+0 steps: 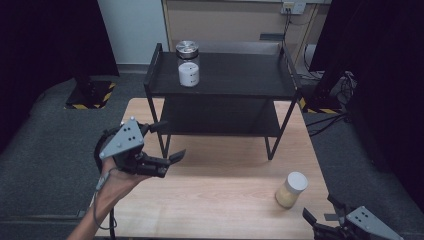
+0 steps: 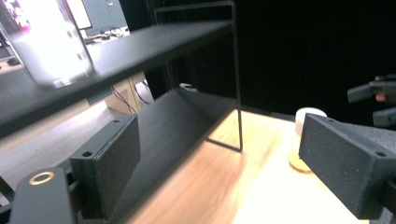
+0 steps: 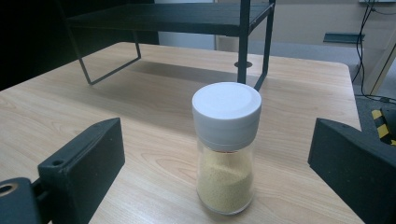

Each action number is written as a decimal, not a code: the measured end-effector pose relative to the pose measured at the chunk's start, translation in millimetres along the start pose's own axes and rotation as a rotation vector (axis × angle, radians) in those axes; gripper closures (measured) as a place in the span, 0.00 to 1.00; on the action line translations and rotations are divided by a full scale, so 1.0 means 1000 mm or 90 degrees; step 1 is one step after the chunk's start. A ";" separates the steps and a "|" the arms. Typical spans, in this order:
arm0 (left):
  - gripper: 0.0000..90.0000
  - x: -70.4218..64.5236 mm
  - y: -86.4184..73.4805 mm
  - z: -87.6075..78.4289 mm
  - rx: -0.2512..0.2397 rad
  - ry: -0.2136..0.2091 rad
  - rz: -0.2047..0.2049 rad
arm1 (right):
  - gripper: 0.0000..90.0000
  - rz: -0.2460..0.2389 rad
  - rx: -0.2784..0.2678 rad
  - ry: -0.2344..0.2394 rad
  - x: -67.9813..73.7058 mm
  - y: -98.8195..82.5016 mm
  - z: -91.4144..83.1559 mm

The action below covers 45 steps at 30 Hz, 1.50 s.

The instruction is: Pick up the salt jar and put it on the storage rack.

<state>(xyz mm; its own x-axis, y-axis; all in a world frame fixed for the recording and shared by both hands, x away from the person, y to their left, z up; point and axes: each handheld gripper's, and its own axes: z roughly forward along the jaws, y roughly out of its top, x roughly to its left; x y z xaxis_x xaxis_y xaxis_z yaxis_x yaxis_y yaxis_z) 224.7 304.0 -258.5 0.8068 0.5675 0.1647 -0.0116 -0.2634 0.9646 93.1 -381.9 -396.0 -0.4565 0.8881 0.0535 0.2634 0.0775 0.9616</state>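
Lining up on the jar (image 3: pixel 226 147) with the right gripper (image 3: pixel 210 163), jaws spread wide either side, nothing held. Left gripper (image 1: pixel 167 142) released too. Probably next: closing on the glass.

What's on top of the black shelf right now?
One jar with a metal lid stands on the black shelf, near its left end, white contents in its lower half. The wooden table beneath the shelf is partly hidden.
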 end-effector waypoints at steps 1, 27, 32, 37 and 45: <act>0.13 -0.004 -0.005 0.000 0.004 0.004 0.003 | 0.04 0.000 0.000 0.000 0.000 0.000 0.000; 0.13 -0.051 -0.102 -0.019 -0.002 0.151 -0.087 | 0.04 0.000 -0.001 -0.003 0.001 0.000 -0.001; 0.13 -0.054 -0.113 -0.027 0.000 0.170 -0.102 | 0.04 0.001 -0.001 -0.003 0.001 0.000 0.000; 0.13 -0.055 -0.123 -0.035 0.014 0.168 -0.126 | 0.04 0.003 -0.001 -0.004 0.001 0.000 -0.001; 0.08 -0.048 -0.130 -0.044 0.031 0.158 -0.193 | 0.04 0.002 -0.002 -0.004 0.001 0.000 -0.001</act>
<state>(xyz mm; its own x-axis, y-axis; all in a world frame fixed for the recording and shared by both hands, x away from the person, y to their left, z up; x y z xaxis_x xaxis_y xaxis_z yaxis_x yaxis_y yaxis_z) 161.5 345.5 -383.2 0.6019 0.7949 -0.0760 0.2384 -0.0880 0.9672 91.9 -381.3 -396.2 -0.4508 0.8909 0.0552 0.2620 0.0730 0.9623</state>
